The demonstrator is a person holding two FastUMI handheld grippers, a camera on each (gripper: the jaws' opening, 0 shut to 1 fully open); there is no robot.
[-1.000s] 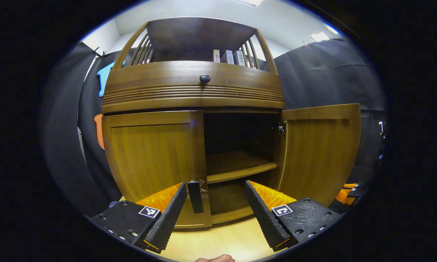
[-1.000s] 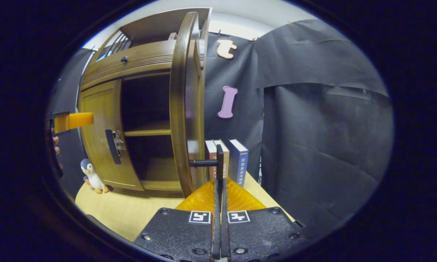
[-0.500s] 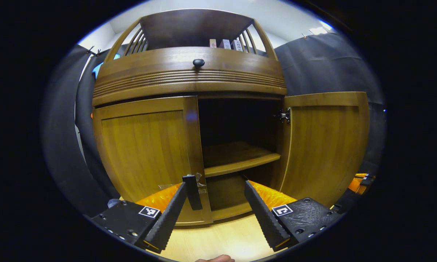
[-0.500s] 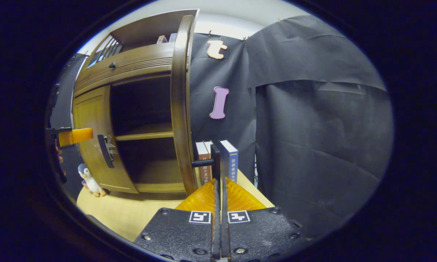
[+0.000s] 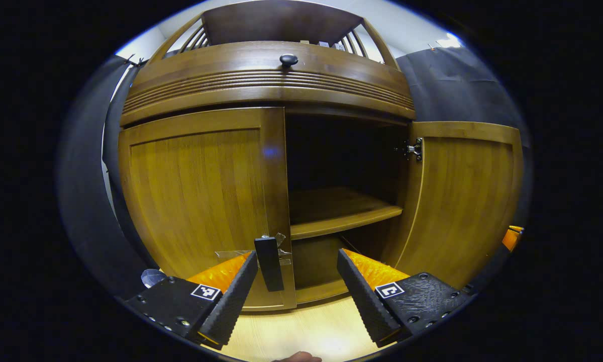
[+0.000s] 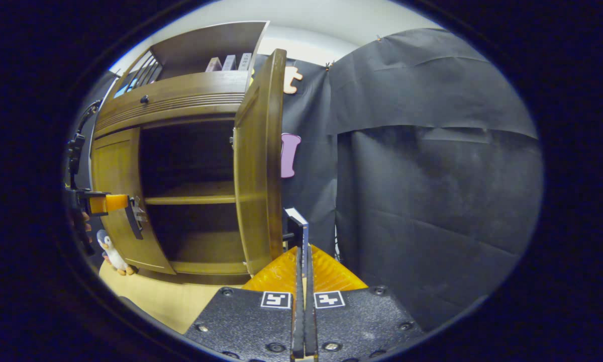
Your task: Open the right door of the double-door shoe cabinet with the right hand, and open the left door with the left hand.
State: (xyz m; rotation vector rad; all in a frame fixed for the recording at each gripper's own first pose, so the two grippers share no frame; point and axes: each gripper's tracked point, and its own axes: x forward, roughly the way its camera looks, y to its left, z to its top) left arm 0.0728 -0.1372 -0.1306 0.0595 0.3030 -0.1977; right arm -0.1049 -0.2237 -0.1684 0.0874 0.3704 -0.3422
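Observation:
The wooden shoe cabinet stands close ahead in the left gripper view. Its left door is closed, with a dark bar handle near its inner edge. My left gripper is open, and that handle sits between its fingers, close to the left finger. The right door stands swung open, baring an inner shelf. In the right gripper view my right gripper is shut on the right door handle, and the right door shows nearly edge-on. The left gripper hovers by the left door handle.
The cabinet stands on a light wooden table. A penguin toy sits by the cabinet's left foot. A blue book stands behind the open right door. Several books rest on the top shelf. Black cloth walls close in the booth.
The right door has swung wider with my right gripper on its handle. My left gripper has moved closer to the cabinet, keeping the left door handle between its open fingers.

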